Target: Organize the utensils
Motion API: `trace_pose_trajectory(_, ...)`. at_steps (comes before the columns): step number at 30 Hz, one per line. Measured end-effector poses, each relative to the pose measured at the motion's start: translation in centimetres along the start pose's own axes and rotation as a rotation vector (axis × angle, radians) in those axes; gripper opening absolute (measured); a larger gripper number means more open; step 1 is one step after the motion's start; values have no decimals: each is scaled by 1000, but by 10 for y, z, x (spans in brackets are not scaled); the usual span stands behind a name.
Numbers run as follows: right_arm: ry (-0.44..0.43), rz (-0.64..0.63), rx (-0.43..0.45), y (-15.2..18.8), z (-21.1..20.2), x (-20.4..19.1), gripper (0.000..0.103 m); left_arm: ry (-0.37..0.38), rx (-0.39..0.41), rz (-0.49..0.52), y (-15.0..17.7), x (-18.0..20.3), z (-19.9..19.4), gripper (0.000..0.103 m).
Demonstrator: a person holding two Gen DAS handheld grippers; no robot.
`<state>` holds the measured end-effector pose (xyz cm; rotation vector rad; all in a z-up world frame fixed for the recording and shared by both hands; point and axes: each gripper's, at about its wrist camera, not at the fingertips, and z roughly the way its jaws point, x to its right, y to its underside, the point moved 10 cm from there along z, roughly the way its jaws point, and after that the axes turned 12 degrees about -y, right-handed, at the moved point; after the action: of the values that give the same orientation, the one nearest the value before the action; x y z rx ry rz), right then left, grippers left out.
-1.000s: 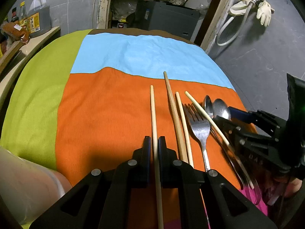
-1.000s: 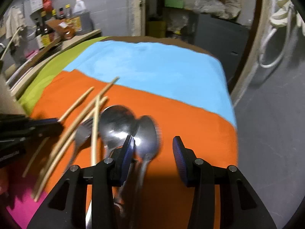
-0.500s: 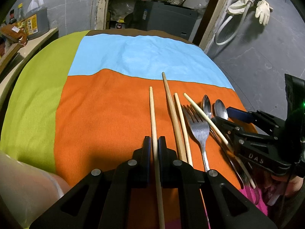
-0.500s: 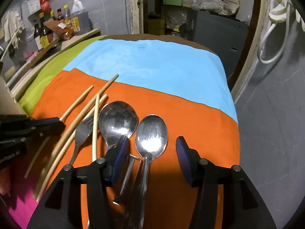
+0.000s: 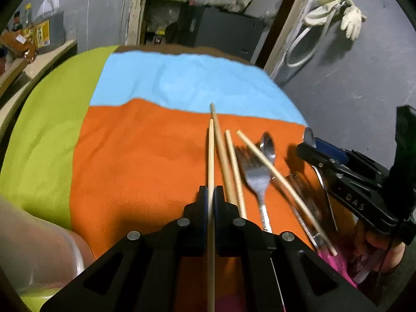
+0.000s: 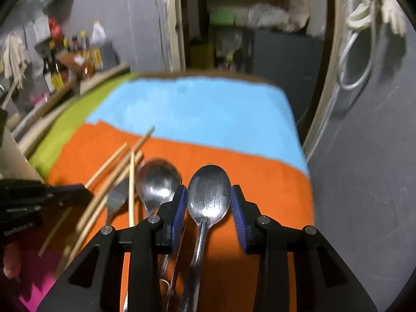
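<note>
Left wrist view is showing your left claw (image 5: 211, 195) pinching one wooden chopstick (image 5: 210, 161) tight between its pads, the stick running straight out ahead over the orange panel of the cloth (image 5: 135, 161) that is covering the counter. Just to the right of it, three more chopsticks (image 5: 228, 161) are lying on the orange panel; the rightmost of them is crossing at a slant over a fork (image 5: 256, 179). One spoon (image 5: 269, 147) is lying beyond the fork with only its bowl showing. Further right, your right claw (image 5: 309, 143) is reaching in from the side.

Right wrist view is showing that right claw (image 6: 208, 202) with its jaws closing around the bowl of a metal spoon (image 6: 208, 192). The blue pads (image 6: 179, 208) are sitting right beside the bowl's edges, but you cannot tell from here whether they are pressing on it yet. A second spoon (image 6: 157, 182) is lying just left of the left jaw, and the fork's blurred tines (image 6: 117, 197) and the loose chopsticks (image 6: 114, 176) are fanning out beyond it. Your left claw (image 6: 80, 191) is showing at the left edge.

No tray, cup or other holder for the utensils is showing in either view; everything is lying loose on the cloth. On a shelf (image 6: 85, 78) past the counter's far left corner, bottles (image 6: 78, 46) are standing in a row.
</note>
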<state>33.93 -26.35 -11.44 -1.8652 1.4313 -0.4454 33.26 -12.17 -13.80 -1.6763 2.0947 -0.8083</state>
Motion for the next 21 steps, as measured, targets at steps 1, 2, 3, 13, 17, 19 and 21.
trace_pose_trajectory(1,8,-9,26,-2,-6,-1,32,7,24,-2,-2,2,-5,3)
trace_pose_trajectory(2,22,-27,62,-4,-15,-3,32,11,48,-3,-5,3,-10,3)
trace_pose_trajectory(3,30,-41,92,-6,-23,-6,32,13,79,-5,-8,4,-16,3)
trace_pose_trajectory(13,62,-134,417,-45,-96,-43,32,35,473,-62,-41,10,-100,3)
trace_pose_trajectory(17,17,-146,513,-65,-120,-66,32,38,605,-55,-51,9,-138,3)
trace_pose_trajectory(19,-8,-151,555,-73,-131,-77,32,35,648,-58,-55,5,-156,3)
trace_pose_trajectory(21,-41,-157,604,-84,-142,-89,32,40,678,-68,-59,-3,-170,3)
